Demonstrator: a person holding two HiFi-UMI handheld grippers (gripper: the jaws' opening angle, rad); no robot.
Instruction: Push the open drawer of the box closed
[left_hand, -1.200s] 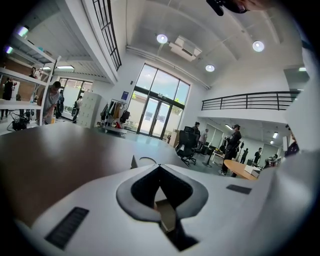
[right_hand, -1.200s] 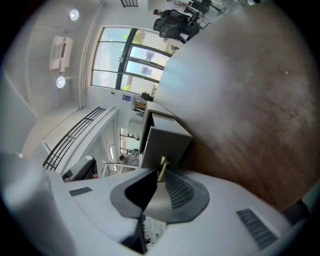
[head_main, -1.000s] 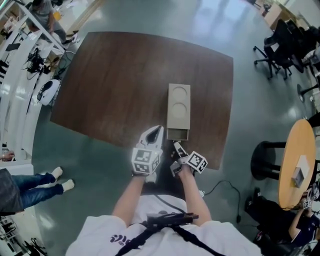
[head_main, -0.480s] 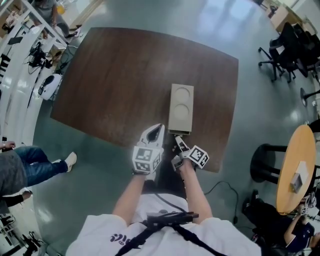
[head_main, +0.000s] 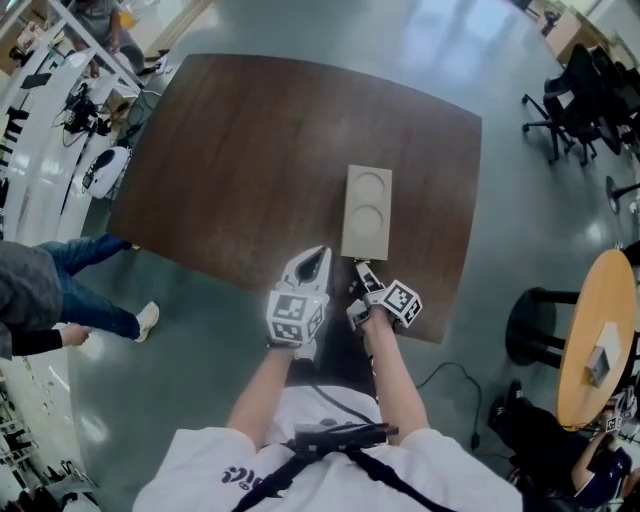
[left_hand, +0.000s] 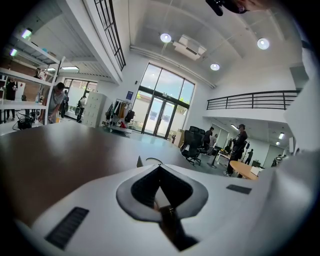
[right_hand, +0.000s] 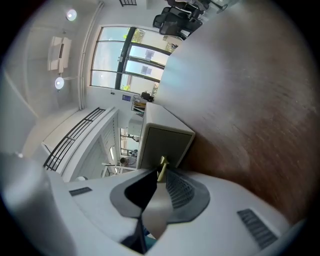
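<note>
A beige box (head_main: 367, 210) with two round recesses on top lies on the dark wooden table (head_main: 230, 150). Its drawer front (head_main: 362, 257) sits flush with the box's near end. My right gripper (head_main: 358, 268) points at that front, jaws together, tips at or just short of it. In the right gripper view the box (right_hand: 162, 140) stands straight ahead of the right gripper (right_hand: 161, 162), and a small yellowish tab shows at the tips. My left gripper (head_main: 316, 258) is shut and holds nothing, over the table's near edge left of the box. The left gripper (left_hand: 159, 170) faces bare tabletop.
A round light-wood table (head_main: 590, 330) and a black stool (head_main: 530, 320) stand at the right, office chairs (head_main: 575, 90) behind them. A person's legs (head_main: 90, 300) are on the floor at the left, beside white shelving (head_main: 40, 110). A cable (head_main: 445, 375) lies on the floor.
The drawer stuck out of the box's near end a second ago and is now flush. My right gripper moved forward with it. The person at the left walked on.
</note>
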